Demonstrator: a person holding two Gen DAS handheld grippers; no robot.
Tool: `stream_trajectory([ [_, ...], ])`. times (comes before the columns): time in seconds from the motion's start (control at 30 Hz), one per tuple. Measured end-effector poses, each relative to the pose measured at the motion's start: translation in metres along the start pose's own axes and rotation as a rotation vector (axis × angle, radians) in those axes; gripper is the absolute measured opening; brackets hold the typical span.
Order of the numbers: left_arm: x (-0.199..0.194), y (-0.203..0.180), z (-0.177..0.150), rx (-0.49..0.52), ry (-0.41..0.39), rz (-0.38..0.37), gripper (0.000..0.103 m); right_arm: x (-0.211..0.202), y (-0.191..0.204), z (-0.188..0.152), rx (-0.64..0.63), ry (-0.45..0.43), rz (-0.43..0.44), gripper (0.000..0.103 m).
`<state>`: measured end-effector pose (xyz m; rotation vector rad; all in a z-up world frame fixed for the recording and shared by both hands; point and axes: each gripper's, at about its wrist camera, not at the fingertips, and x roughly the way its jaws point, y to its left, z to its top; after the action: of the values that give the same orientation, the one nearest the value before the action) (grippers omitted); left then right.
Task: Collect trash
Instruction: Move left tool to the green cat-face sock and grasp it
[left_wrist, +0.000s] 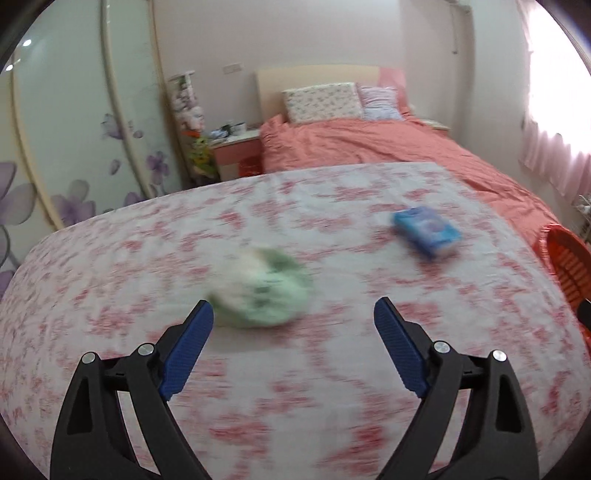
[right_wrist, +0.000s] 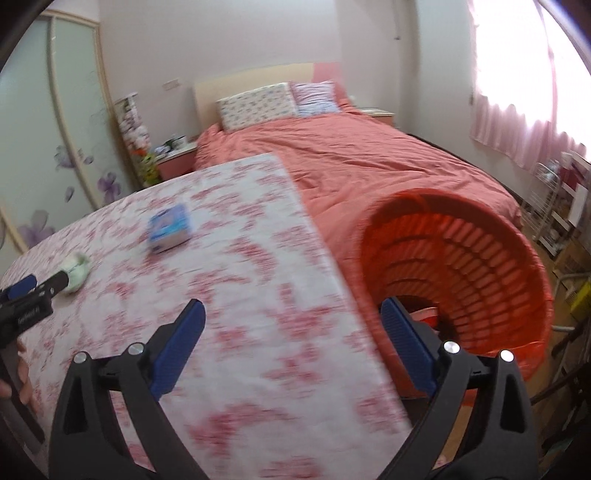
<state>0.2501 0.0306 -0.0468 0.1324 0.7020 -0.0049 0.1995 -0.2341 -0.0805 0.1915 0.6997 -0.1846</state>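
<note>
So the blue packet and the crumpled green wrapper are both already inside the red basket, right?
Not quite. The blue rectangular packet and the crumpled pale green wrapper both lie on the pink flowered tabletop, not inside the red slatted plastic basket beside it. The right wrist view shows this.

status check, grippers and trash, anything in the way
Left gripper open, empty. Right gripper open, empty. Green wad and blue packet on table; red bin at table edge. Nothing in the way.
</note>
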Motion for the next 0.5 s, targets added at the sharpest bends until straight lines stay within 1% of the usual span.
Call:
stream_trajectory([
  [0.03, 0.001, 0.006, 0.001, -0.004, 0.006, 0.010, 0.089, 0.001, 0.006, 0.000, -0.008, 0.003, 0.006, 0.094],
  [0.07, 0.003, 0.013, 0.002, -0.015, 0.007, 0.023, 0.094, 0.002, 0.015, 0.000, -0.018, 0.008, 0.016, 0.097],
  [0.1, 0.004, 0.019, 0.003, -0.032, 0.006, 0.036, 0.097, 0.004, 0.023, 0.000, -0.024, 0.011, 0.021, 0.098],
  [0.2, 0.014, 0.033, 0.009, -0.060, 0.024, 0.035, 0.097, 0.007, 0.041, -0.001, -0.031, 0.014, 0.030, 0.099],
  [0.33, 0.031, 0.033, 0.012, -0.029, 0.039, 0.013, 0.097, 0.013, 0.059, 0.000, -0.053, 0.028, 0.034, 0.099],
  [0.4, 0.041, 0.031, 0.015, -0.009, 0.063, 0.010, 0.097, 0.015, 0.067, 0.000, -0.074, 0.029, 0.028, 0.099],
  [0.5, 0.061, 0.032, 0.016, -0.023, 0.111, -0.014, 0.097, 0.018, 0.075, 0.001, -0.092, 0.036, 0.026, 0.099],
])
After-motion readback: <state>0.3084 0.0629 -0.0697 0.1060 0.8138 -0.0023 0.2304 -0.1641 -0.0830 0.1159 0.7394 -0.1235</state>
